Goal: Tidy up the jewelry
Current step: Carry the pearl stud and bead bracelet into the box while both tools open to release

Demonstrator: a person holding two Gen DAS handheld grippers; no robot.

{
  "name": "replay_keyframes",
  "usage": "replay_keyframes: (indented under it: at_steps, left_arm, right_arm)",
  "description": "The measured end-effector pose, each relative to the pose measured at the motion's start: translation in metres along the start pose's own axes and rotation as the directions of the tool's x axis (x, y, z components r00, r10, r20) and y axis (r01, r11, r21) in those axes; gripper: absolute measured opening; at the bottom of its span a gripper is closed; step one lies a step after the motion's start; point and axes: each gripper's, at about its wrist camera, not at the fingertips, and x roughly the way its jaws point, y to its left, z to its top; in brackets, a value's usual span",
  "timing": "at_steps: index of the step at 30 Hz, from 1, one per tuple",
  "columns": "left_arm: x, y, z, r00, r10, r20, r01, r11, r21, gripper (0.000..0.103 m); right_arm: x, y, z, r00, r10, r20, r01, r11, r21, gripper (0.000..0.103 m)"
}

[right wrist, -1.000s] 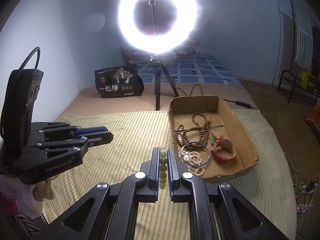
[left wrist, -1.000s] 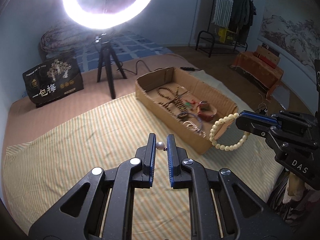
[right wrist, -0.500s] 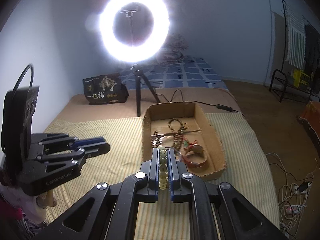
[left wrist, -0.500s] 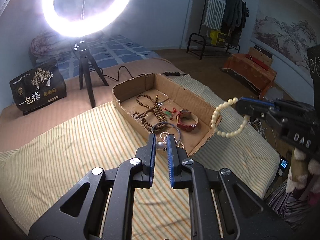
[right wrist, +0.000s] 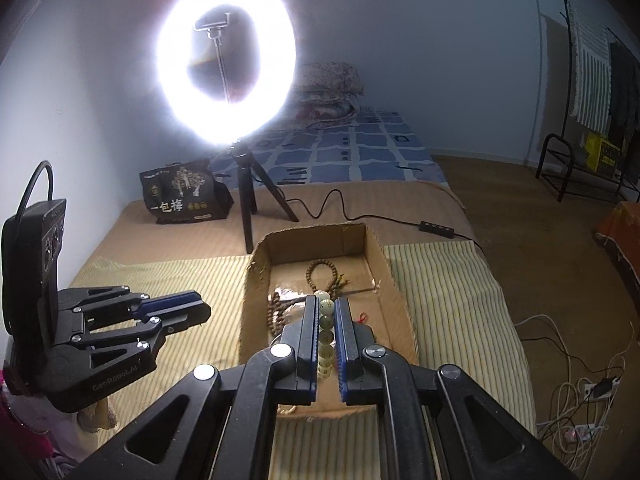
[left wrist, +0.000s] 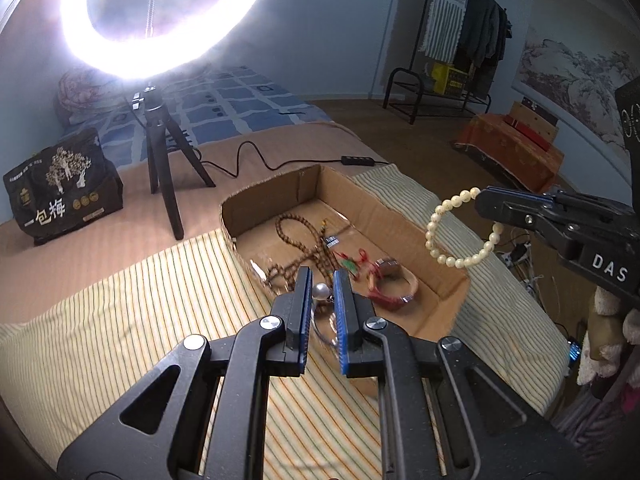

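My left hand-held gripper is almost fully closed. It pinches a small piece of jewelry with a shiny white pearl between its blue pads. It hangs over the near end of the cardboard box.

My right hand-held gripper is squeezed tight on a bracelet of pale round beads. In the left view the bracelet hangs in a loop from the tip of that gripper, above the far right side of the box. In the right view the beads sit in a row between the pads.

The box rests on a striped cloth on the bed. Inside it lie a long string of brown beads, a red bracelet and a small green and red charm.

A bright ring light stands on a tripod behind the box, and a black bag sits beside it.
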Motion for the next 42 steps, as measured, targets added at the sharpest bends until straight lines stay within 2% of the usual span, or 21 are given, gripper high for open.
replay_keyframes:
  at_steps: [10,19,27,42]
  left_arm:
    - [0.054,0.014,0.019,0.999,0.029,-0.046,-0.030,0.999,-0.016,0.009]
    - [0.085,0.022,0.022,0.996,0.046,-0.078,-0.049,0.998,-0.039,0.009]
    - [0.093,0.025,0.026,0.995,0.064,-0.081,-0.068,0.996,-0.052,0.009]
    - [0.096,0.029,0.026,0.994,0.072,-0.088,-0.077,0.995,-0.065,0.009]
  right_arm:
    - [0.057,-0.020,0.014,0.998,-0.011,-0.068,0.011,1.000,-0.002,0.005]
    - [0.096,-0.036,0.013,0.991,-0.028,-0.128,0.031,0.999,0.023,0.005]
    - [0.110,-0.038,0.011,0.988,-0.011,-0.153,0.017,0.999,0.041,0.005]
    - [0.123,-0.037,0.005,0.981,-0.027,-0.192,0.034,0.999,0.032,0.005]
